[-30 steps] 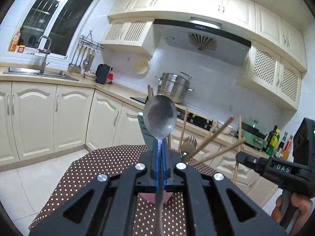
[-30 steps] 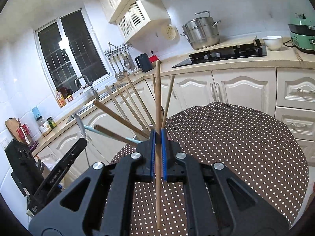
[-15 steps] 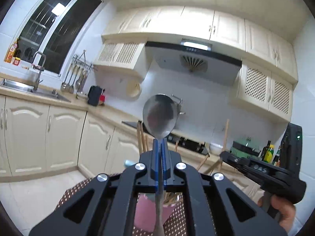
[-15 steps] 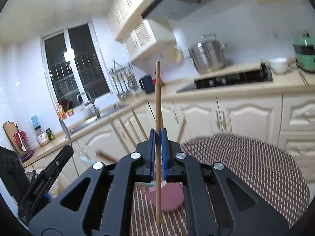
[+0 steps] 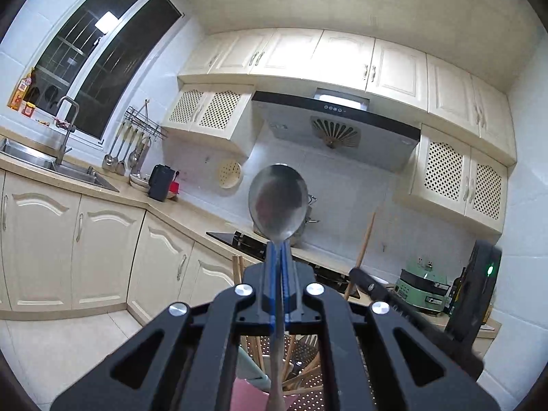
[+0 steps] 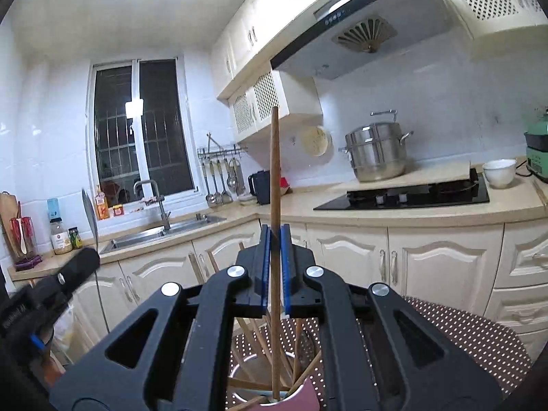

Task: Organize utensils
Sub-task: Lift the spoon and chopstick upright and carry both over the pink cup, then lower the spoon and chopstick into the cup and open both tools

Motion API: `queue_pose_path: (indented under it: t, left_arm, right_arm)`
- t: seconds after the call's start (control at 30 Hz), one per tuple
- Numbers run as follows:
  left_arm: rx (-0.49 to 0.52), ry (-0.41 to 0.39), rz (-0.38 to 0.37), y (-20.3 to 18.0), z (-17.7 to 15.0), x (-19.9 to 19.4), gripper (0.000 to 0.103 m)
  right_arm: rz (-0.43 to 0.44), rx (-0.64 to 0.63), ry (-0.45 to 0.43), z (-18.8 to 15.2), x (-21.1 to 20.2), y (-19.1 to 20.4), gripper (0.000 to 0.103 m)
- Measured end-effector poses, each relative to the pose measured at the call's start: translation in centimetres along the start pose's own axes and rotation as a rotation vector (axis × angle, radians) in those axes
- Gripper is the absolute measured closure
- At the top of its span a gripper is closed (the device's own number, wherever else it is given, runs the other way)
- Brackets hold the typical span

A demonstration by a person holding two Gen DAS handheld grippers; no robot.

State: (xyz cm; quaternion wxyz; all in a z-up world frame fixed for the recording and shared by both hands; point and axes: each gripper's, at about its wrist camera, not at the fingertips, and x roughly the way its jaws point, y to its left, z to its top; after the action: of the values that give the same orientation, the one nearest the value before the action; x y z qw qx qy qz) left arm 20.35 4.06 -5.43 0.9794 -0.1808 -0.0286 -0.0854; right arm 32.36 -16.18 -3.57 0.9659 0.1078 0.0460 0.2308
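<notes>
Both tools are loaded and held up over the dotted worktop [image 6: 479,335]. The left gripper [image 5: 278,257] has its jaws clamped tight on the neck of a metal spoon [image 5: 278,200], bowl upright, handle hanging down behind them. The right gripper [image 6: 274,239] has its jaws pinched on a single wooden chopstick [image 6: 274,171], standing vertical, its lower end reaching down toward the pink holder [image 6: 308,395] below.

That holder is crowded: a loose bundle of other chopsticks [image 6: 260,339] leans every which way inside it, and a pale green handle [image 5: 251,366] pokes out too. So I'd judge the sorting barely started, with two pieces pulled and neither set down anywhere yet. Where they are meant to go isn't visible.
</notes>
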Motion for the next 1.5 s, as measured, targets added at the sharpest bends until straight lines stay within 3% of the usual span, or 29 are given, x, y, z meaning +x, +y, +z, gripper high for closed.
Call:
queue_pose_path:
  t: [0.6, 1.23, 1.5]
  left_arm:
    - [-0.065, -0.004, -0.023, -0.6, -1.8, 3.8, 0.100]
    - [0.024, 0.082, -0.010, -1.9, -5.5, 8.0, 0.100]
    - [0.051, 0.027, 0.009, -2.2, -4.8, 7.6, 0.100]
  right_arm:
    - [0.102, -0.021, -0.013, -1.2, -0.8, -1.5, 0.096]
    - [0.147, 0.007, -0.007, -1.1, -0.4, -2.7, 0.096]
    - [0.142, 0.012, -0.009, -1.2, -0.4, -2.6, 0.096]
